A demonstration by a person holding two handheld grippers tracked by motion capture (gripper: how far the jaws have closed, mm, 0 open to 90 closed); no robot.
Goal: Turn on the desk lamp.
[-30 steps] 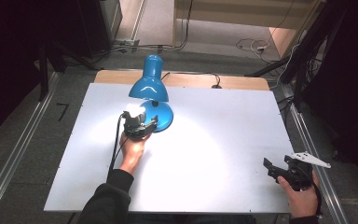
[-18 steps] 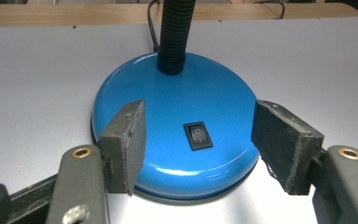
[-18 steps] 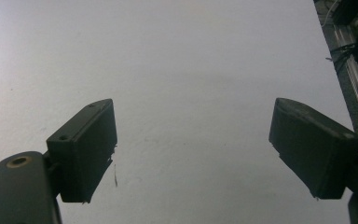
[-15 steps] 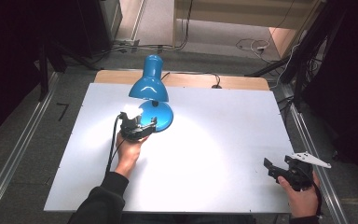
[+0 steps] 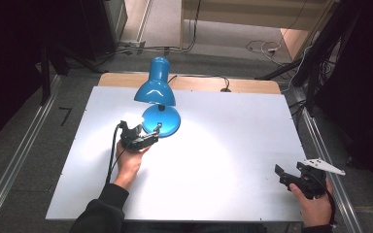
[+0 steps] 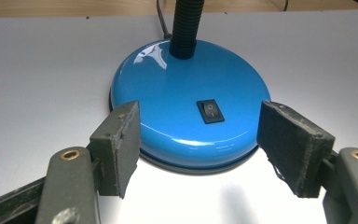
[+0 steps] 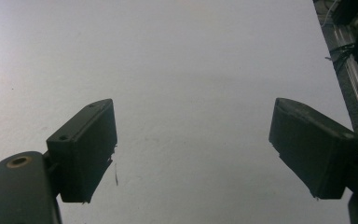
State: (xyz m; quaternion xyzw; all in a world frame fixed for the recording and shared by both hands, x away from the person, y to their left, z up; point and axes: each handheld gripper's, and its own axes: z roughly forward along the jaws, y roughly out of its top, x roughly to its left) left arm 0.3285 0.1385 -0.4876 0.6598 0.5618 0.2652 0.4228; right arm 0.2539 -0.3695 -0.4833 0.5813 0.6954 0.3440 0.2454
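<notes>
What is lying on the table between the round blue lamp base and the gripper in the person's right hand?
Nothing: in the high view the white table top is bare between the round blue lamp base and the right gripper, apart from the lamp's pool of light.

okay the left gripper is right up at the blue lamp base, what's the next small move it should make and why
Probably ease the left gripper a little forward and down toward the black rocker switch on the blue lamp base. Its jaws stand open on either side of the base's near edge, touching nothing, and the switch sits centred just ahead of them. The right gripper rests far off, open.

Dark sleeve [image 5: 102, 211]; black cabled left gripper [image 5: 156, 130], worn pads [image 6: 123, 144].
</notes>
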